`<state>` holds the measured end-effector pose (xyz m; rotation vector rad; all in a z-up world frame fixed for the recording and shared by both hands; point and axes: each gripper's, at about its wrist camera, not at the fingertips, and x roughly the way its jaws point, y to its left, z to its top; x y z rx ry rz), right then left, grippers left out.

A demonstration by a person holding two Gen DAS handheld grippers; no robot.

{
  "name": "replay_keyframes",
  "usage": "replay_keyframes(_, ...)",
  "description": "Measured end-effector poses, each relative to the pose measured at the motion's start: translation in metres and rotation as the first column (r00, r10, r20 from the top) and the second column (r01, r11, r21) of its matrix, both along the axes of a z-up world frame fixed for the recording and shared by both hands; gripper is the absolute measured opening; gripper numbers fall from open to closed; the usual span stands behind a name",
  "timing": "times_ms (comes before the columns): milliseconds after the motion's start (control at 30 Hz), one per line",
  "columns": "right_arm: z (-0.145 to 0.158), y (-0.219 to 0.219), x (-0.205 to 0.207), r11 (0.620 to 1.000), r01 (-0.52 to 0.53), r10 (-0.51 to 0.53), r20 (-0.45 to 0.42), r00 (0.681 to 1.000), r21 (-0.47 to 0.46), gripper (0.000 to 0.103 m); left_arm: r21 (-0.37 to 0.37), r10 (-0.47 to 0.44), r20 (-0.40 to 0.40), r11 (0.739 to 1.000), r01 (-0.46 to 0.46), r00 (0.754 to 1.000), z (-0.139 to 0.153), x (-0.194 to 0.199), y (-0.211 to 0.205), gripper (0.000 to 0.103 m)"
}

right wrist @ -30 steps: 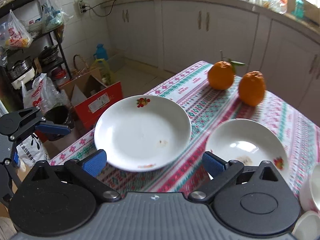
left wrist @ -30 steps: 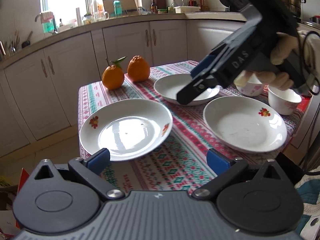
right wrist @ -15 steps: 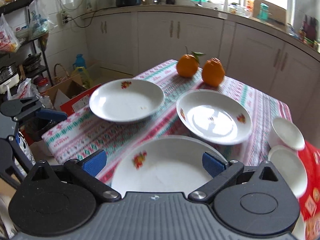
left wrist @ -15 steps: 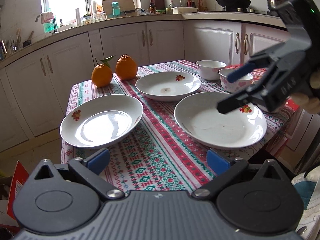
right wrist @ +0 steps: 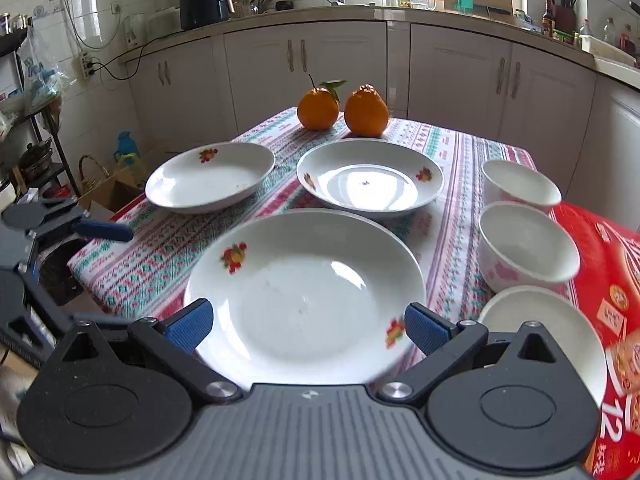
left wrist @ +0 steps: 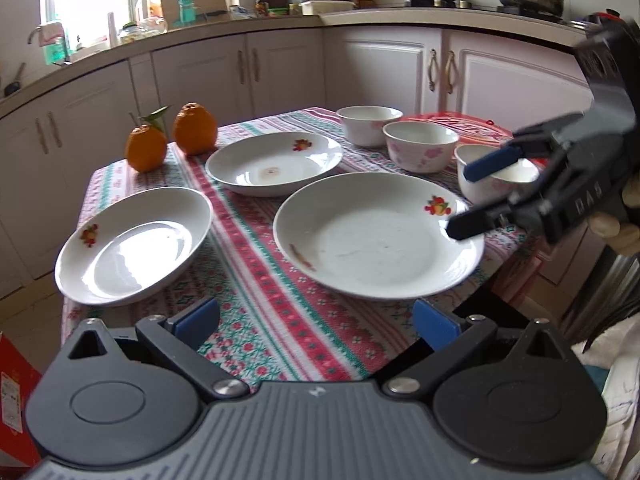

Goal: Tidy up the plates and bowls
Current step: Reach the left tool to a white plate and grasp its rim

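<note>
R gripper [right wrist: 306, 326] spread, empty, over near rim of big plate [right wrist: 304, 284] | L gripper [left wrist: 316, 322] spread, empty | 2 plates [right wrist: 370, 178] ahead | 3 bowls [right wrist: 528, 242] right of R gripper, all on counter [right wrist: 160, 256]

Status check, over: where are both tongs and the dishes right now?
Left tongs open, empty. Right tongs open at nearest plate rim. Three plates, three bowls unstacked. Two oranges at far edge.

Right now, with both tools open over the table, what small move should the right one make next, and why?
Probably ease the right tool down and forward onto the near rim of the big plate. It is open and already lined up on that plate, and the three plates lie apart, unstacked. The left tool holds nothing.
</note>
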<state>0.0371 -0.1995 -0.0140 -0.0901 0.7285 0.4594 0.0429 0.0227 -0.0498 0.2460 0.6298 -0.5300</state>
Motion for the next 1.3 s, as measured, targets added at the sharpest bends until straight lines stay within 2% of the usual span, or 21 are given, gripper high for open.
replay_keyframes(267,-0.016,-0.012,-0.023,0.999,-0.042,0.041,-0.015,0.999,-0.018,0.103,0.051,-0.065,0.002,0.997,0.065,0.998,0.007,0.021,-0.013,0.103)
replay_keyframes(633,-0.039,-0.001,-0.020,0.997,0.023,-0.025,-0.025,0.999,-0.068,0.103,0.069,-0.161,-0.037,0.984,0.163,0.986,0.018,0.079,-0.025,0.102)
replay_keyframes(700,-0.040,0.002,-0.017,0.997,0.024,-0.026,-0.024,0.999,-0.075,0.102,0.087,-0.188,-0.043,0.978,0.191,0.981,0.019,0.088,-0.030,0.102)
replay_keyframes(967,-0.046,0.014,-0.014,0.993,-0.025,0.023,-0.020,1.000,-0.117,0.087,0.115,-0.296,-0.103,0.945,0.307,0.950,0.013,0.117,-0.048,0.102)
replay_keyframes(1133,-0.048,0.013,-0.010,0.995,-0.018,0.015,-0.034,0.999,-0.102,0.087,0.105,-0.318,-0.161,0.936,0.337,0.934,0.006,0.132,-0.054,0.099)
replay_keyframes(1300,-0.049,0.012,-0.010,0.995,-0.022,0.019,-0.035,0.999,-0.093,0.087,0.090,-0.335,-0.235,0.927,0.363,0.913,0.002,0.147,-0.059,0.091)
